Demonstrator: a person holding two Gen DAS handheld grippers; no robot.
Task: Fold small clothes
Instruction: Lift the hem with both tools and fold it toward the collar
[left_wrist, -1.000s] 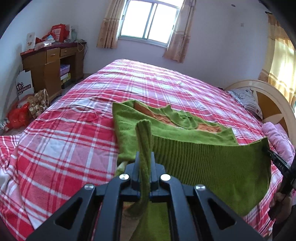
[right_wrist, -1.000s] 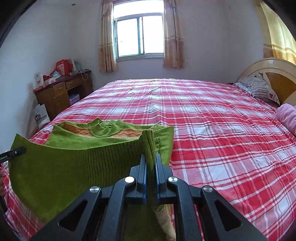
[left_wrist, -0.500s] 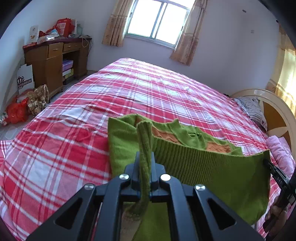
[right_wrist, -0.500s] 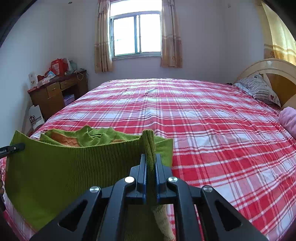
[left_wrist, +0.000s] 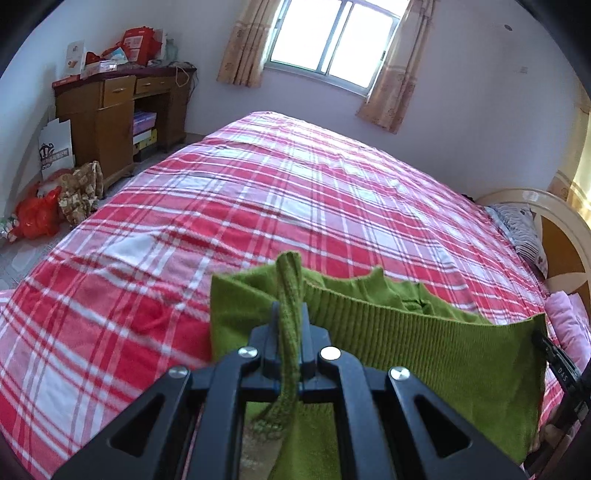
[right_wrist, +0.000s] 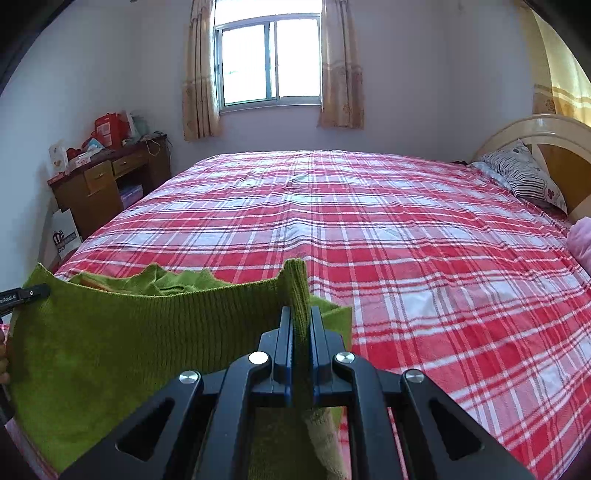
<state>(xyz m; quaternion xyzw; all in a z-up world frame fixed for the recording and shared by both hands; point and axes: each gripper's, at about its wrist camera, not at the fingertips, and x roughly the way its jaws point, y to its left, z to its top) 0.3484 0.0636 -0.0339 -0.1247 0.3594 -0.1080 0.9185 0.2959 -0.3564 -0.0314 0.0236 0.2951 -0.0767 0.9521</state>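
Currently: left gripper (left_wrist: 290, 317) and right gripper (right_wrist: 300, 325), jaws clamped on ribbed hem corners of green sweater (right_wrist: 129, 332), stretched taut above plaid bed (right_wrist: 406, 240).

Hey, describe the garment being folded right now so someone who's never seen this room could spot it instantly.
Start at the big bed with the red plaid sheet. At its near edge lies a green knit sweater, its ribbed hem lifted and stretched between the left gripper and the right gripper, both shut on it. It is the only green thing on the bed.
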